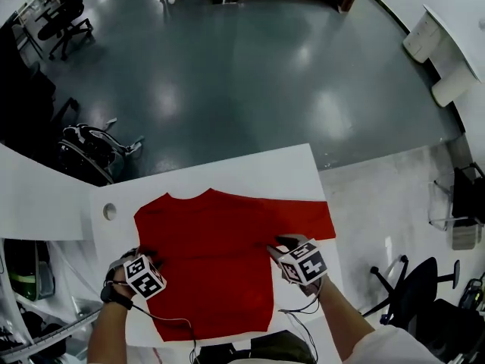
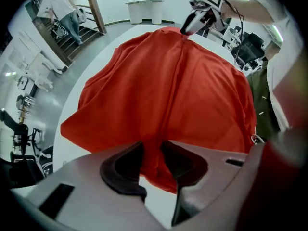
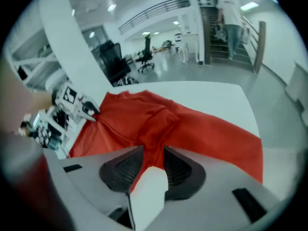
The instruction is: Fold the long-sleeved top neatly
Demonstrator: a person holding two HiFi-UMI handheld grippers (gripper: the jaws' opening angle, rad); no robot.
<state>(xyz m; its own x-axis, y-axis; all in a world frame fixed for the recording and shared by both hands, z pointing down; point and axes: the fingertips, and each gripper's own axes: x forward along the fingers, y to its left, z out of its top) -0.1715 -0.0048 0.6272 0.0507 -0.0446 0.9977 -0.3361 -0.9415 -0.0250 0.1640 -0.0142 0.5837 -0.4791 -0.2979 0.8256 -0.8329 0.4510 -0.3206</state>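
On the white table [image 1: 292, 165] the red top [image 1: 212, 256] lay spread mostly flat, neckline at the far side and hem at the near edge. We noted one sleeve [image 1: 307, 218] reaching out to the right, almost to the table's right edge.

Left tongs [image 1: 146, 255] stood at the top's left edge, pointing straight down. Seen from their own camera, the left tongs [image 2: 151, 165] had their jaws closed on a fold of the red cloth, which filled the narrow gap between the pads.

Right tongs [image 1: 274, 247] sat at the right side of the body, near where the sleeve starts, angled downward. From their own camera, the right tongs [image 3: 153, 163] likewise pinched a bunched ridge of the cloth, and creases ran up from the table into the jaws.

We saw each tool from the other's camera, at the opposite edge of the top.

Beyond the table lay a grey floor [image 1: 250, 67], with an office chair [image 1: 64, 14] at far left.
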